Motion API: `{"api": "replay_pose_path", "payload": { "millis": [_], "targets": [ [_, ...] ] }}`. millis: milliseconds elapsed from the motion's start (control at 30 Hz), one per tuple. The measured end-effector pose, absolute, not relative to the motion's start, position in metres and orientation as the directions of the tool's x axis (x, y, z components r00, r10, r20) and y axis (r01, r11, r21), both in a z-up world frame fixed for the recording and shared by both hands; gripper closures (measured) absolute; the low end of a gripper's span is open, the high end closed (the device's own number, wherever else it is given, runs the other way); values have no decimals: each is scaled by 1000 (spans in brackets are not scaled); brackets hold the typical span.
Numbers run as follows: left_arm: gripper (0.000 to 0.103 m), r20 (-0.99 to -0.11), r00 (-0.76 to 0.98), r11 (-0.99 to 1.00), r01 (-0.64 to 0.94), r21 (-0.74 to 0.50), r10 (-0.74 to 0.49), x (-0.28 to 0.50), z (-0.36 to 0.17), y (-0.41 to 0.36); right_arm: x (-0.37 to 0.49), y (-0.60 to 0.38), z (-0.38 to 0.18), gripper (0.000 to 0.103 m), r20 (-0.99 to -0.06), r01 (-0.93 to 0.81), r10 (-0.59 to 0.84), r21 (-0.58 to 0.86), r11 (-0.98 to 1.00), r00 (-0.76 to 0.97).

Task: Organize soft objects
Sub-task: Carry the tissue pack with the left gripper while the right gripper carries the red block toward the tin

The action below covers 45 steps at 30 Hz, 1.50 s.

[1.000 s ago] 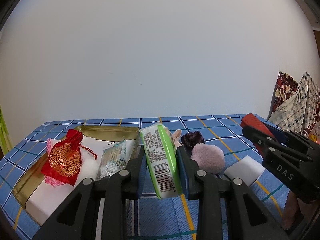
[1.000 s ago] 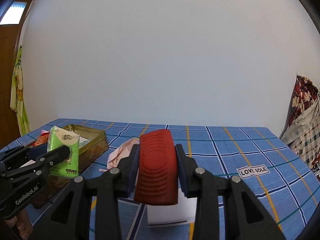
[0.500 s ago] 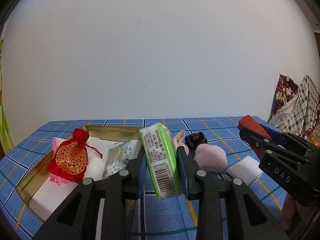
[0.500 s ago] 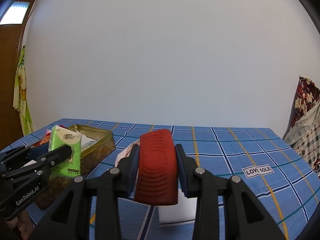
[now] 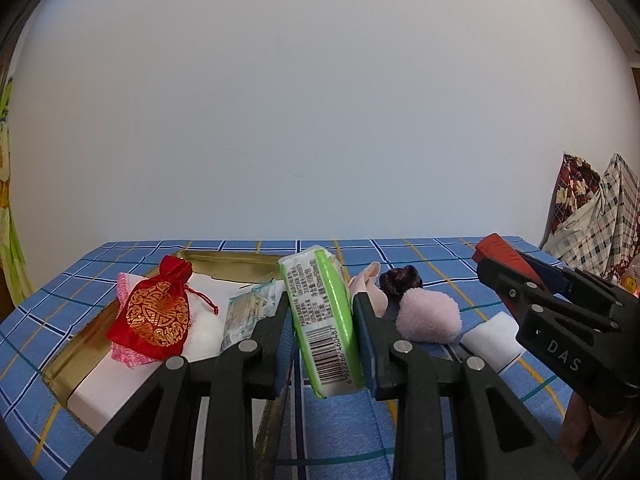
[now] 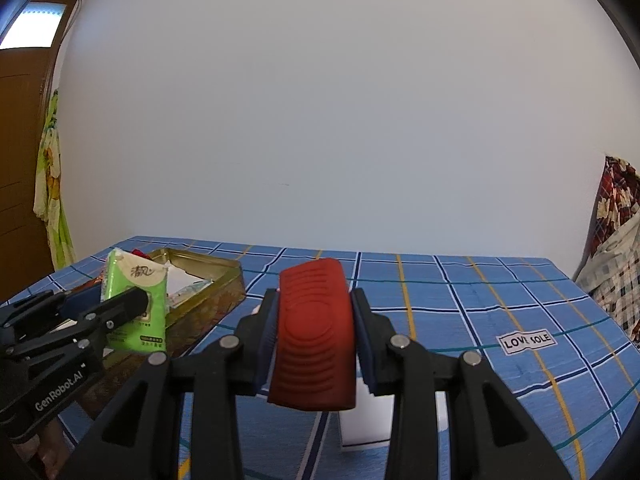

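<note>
A blue checked cloth (image 6: 480,296) with yellow and white lines covers the flat surface, which runs back to a plain pale wall. A brown door sits at the upper left of the right wrist view, and patterned fabric is heaped at the right edge.

Left gripper (image 5: 322,316): jaws pinched on a glossy green tissue pack (image 5: 320,320), above the near edge of a shallow gold tin (image 5: 60,364).

Right gripper (image 6: 314,320): jaws narrow, clamped on a ribbed red rubbery pad (image 6: 314,332).

The tin holds a red embroidered pouch (image 5: 154,312). A fuzzy pink puff (image 5: 428,316) and a white block (image 5: 490,336) lie right of centre.
</note>
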<state>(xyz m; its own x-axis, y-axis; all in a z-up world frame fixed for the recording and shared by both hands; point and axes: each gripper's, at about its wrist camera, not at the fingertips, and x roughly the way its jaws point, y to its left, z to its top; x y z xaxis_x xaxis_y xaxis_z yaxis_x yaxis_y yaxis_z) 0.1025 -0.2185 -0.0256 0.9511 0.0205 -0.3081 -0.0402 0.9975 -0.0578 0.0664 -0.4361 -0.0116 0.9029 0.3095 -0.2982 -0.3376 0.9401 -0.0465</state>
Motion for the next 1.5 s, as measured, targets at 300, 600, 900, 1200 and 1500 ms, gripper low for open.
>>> {"api": "replay_pose_path", "payload": {
  "millis": [300,600,900,1200,1500],
  "targets": [
    [71,-289,957,997,-58,-57,39,96,-25,-217,61,-433,-9,68,-298,-356,326,-50,933,897],
    [71,-277,959,995,-81,-60,62,91,-24,-211,50,-432,-5,68,-293,-373,342,-53,926,893],
    [71,-269,960,992,-100,-71,78,85,-23,-202,42,-432,-1,68,-294,-389,357,-56,920,887],
    [71,-268,960,991,-109,-79,84,82,-22,-198,39,-435,2,68,-295,-404,372,-56,913,880],
    [71,-273,957,989,-122,-87,95,80,-22,-191,35,-437,6,68,-297,-427,393,-57,902,870]
  ]
}}
